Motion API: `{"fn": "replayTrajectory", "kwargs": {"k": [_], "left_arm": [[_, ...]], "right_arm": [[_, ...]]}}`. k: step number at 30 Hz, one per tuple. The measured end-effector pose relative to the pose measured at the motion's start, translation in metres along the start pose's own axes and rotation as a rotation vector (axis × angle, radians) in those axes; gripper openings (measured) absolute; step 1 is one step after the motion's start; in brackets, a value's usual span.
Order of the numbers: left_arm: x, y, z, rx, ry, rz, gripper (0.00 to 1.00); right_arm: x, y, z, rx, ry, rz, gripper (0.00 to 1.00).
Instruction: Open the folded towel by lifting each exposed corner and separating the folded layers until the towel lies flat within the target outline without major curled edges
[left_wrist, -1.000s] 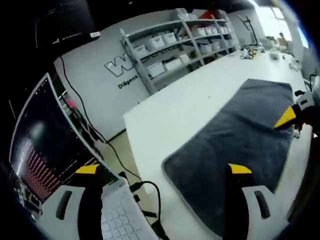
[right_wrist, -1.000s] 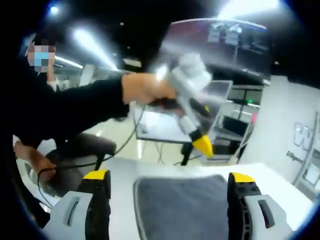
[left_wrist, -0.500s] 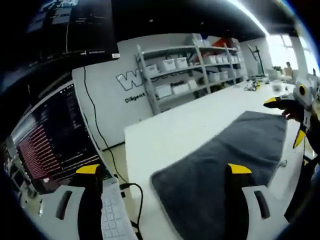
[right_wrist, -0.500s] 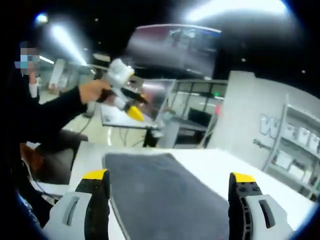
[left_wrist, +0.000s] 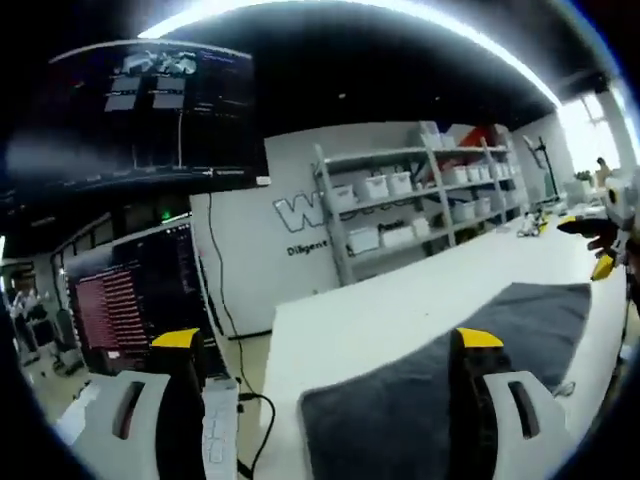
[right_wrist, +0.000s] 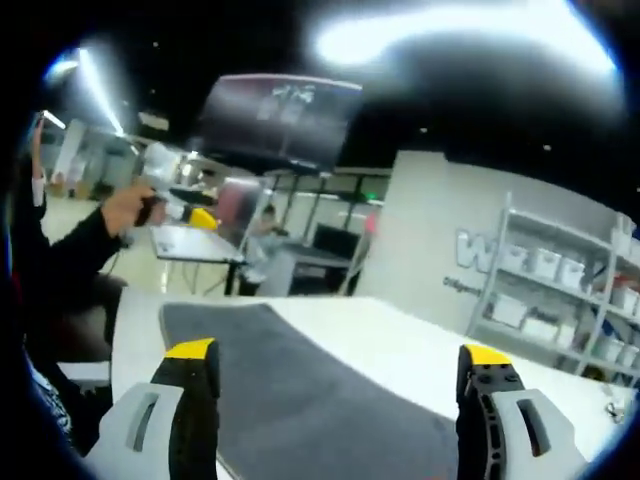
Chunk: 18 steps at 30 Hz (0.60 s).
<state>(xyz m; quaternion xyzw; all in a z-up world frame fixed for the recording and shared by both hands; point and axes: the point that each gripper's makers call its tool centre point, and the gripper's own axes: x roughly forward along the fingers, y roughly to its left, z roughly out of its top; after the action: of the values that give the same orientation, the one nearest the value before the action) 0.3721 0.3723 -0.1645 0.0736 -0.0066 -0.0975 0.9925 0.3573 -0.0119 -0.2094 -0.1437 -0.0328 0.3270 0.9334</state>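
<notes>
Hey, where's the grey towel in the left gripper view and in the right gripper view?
Left gripper view: the grey towel lies at lower right on the white table.
Right gripper view: the towel runs across the lower centre, between that gripper's jaws.
Shared landmark: the storage shelves against the lettered wall.

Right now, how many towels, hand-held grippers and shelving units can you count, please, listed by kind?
Grey towel: 1
Hand-held grippers: 2, the left hand-held gripper and the right hand-held gripper, both open
Shelving unit: 1
Total: 4
</notes>
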Motion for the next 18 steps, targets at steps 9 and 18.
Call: {"fn": "replayTrajectory", "kwargs": {"k": [9,18], "left_arm": [[-0.029,-0.026,-0.017,0.033,0.039,-0.040,1.00],[-0.046,-0.080,-0.040,0.039,0.074,-0.193,1.00]], "right_arm": [[-0.066,-0.059,-0.028,0.038,0.066,-0.161,0.99],[-0.123,-0.084,-0.052,0.074,0.126,-0.258,0.99]]}}
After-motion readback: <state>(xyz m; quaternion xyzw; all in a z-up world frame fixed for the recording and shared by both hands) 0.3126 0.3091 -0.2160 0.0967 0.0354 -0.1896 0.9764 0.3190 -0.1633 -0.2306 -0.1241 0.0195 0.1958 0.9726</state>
